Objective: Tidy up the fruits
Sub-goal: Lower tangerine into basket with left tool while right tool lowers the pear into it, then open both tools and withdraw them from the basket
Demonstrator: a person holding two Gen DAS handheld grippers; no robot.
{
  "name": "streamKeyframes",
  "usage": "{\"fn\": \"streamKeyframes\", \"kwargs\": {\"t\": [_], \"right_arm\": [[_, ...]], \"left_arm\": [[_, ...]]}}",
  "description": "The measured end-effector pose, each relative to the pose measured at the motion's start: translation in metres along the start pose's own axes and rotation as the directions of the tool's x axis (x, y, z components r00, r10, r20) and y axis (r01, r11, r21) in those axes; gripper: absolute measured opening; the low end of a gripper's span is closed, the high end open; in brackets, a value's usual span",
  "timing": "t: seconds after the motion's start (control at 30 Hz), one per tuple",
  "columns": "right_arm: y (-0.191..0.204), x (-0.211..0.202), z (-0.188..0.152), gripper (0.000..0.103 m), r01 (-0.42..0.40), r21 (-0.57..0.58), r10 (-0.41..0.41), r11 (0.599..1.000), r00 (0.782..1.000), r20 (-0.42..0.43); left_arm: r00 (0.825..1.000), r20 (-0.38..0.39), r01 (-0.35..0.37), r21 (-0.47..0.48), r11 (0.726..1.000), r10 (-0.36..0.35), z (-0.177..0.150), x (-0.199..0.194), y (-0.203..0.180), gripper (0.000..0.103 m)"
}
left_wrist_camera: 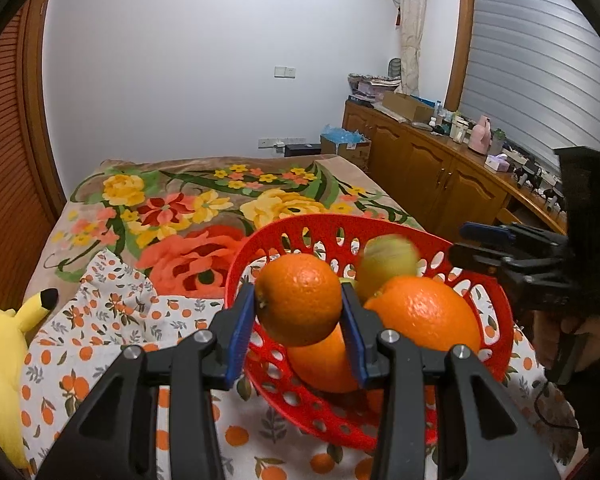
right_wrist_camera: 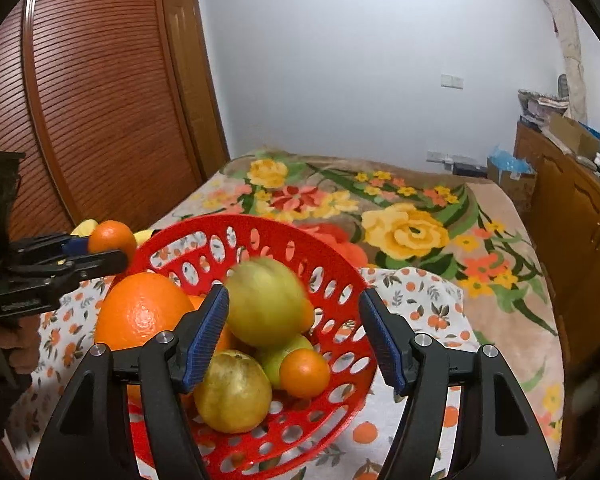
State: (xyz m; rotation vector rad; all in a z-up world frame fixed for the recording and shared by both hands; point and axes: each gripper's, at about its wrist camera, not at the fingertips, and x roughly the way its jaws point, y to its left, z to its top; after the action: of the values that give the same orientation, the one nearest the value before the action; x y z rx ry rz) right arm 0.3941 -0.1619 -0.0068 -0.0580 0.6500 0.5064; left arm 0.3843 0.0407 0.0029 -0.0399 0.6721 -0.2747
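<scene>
A red perforated basket stands on an orange-print cloth on the bed. My left gripper is shut on an orange and holds it over the basket's near-left rim; it also shows in the right wrist view. My right gripper is open over the basket. A blurred green-yellow fruit is in motion between and just beyond its fingers. In the basket lie a big orange, a yellow-green fruit, a small orange and another green fruit.
A yellow plush toy lies at the cloth's left edge. The floral blanket covers the bed beyond. A wooden cabinet with clutter stands along the right. A slatted wooden wardrobe stands on the left.
</scene>
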Motion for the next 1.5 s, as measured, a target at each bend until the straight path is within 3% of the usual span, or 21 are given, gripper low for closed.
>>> {"fn": "streamKeyframes", "kwargs": {"t": [0.37, 0.73, 0.8, 0.9, 1.23, 1.43, 1.5], "right_arm": [[-0.004, -0.007, -0.006, 0.069, 0.008, -0.005, -0.008, 1.0, 1.0, -0.001], [0.001, -0.006, -0.009, 0.069, 0.004, -0.019, -0.004, 1.0, 1.0, -0.002], [0.003, -0.006, -0.009, 0.069, 0.004, -0.019, -0.004, 1.0, 1.0, -0.002], [0.005, -0.007, -0.009, 0.069, 0.003, -0.016, -0.003, 1.0, 1.0, 0.0], [0.015, -0.025, -0.016, 0.07, 0.006, 0.007, -0.006, 1.0, 1.0, 0.02], [0.027, -0.045, -0.026, 0.072, 0.0, 0.036, -0.002, 0.999, 0.999, 0.049], [0.032, -0.051, -0.028, 0.074, 0.002, 0.036, -0.004, 0.999, 0.998, 0.058]], "left_arm": [[1.0, -0.025, 0.0, 0.008, 1.0, 0.0, 0.018, 0.022, -0.001, 0.041], [0.999, -0.034, -0.009, -0.003, 1.0, 0.009, 0.009, 0.027, 0.006, 0.043], [1.0, -0.024, -0.014, -0.006, 1.0, 0.014, 0.006, 0.024, 0.007, 0.05], [1.0, -0.02, -0.011, -0.011, 1.0, 0.011, 0.004, 0.019, 0.008, 0.053], [0.999, 0.002, -0.038, -0.022, 0.999, 0.038, -0.021, -0.012, 0.002, 0.055], [0.997, 0.035, -0.069, -0.02, 0.997, 0.069, -0.036, -0.042, -0.004, 0.063], [0.996, 0.051, -0.079, -0.02, 0.997, 0.08, -0.039, -0.051, -0.004, 0.07]]}}
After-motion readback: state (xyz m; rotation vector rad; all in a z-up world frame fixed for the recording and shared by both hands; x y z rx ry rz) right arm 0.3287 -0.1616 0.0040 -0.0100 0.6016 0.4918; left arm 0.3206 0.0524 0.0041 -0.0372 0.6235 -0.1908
